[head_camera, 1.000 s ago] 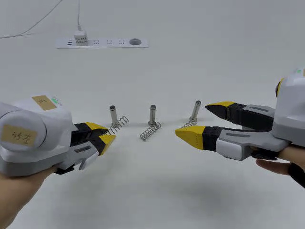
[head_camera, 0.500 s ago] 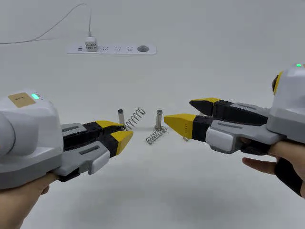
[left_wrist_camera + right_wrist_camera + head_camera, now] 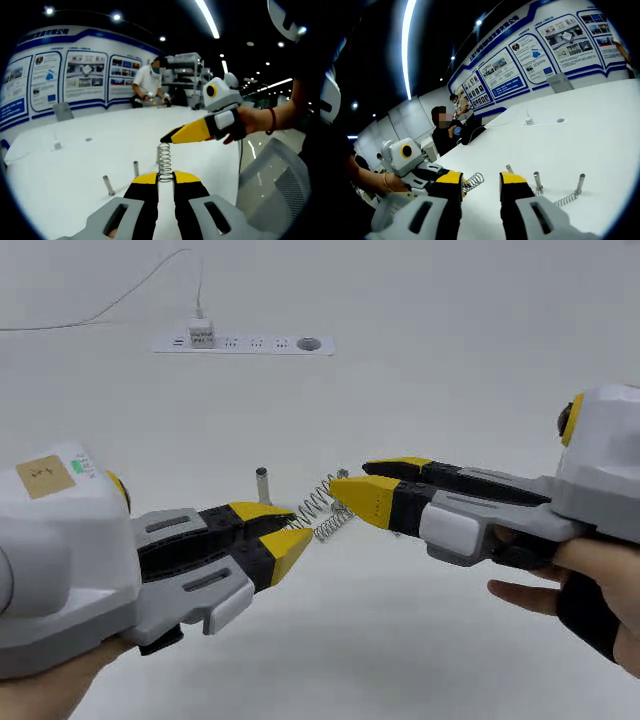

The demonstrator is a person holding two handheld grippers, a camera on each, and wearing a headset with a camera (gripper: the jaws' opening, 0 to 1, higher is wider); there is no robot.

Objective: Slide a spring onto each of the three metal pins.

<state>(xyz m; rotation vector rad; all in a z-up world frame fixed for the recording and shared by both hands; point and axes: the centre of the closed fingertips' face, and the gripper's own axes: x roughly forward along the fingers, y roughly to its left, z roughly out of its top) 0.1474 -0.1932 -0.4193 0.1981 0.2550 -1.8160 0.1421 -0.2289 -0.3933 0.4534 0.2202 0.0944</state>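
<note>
My left gripper point(image 3: 294, 528) is shut on the lower end of a spring point(image 3: 318, 502) and holds it off the white table point(image 3: 420, 390). That spring point(image 3: 164, 159) rises straight from the closed left gripper point(image 3: 165, 176). My right gripper point(image 3: 348, 477) stands open, with its yellow tips right at the spring's free end. Between the spread jaws of the right gripper point(image 3: 481, 179) I see the spring point(image 3: 473, 181). Three metal pins stand upright: one point(image 3: 509, 168), a second point(image 3: 536, 180), a third point(image 3: 580, 183). Another spring point(image 3: 335, 525) lies on the table, and one point(image 3: 565, 200) leans by the far pin.
A white power strip point(image 3: 245, 343) with a plug and cable lies at the table's far side. Two people stand beyond the table point(image 3: 152, 80). Blue and white wall posters point(image 3: 545, 47) hang behind.
The left gripper has taken a spring from beside the left pin and lifted it toward the middle. The right gripper has moved left and up to the spring's free end.
</note>
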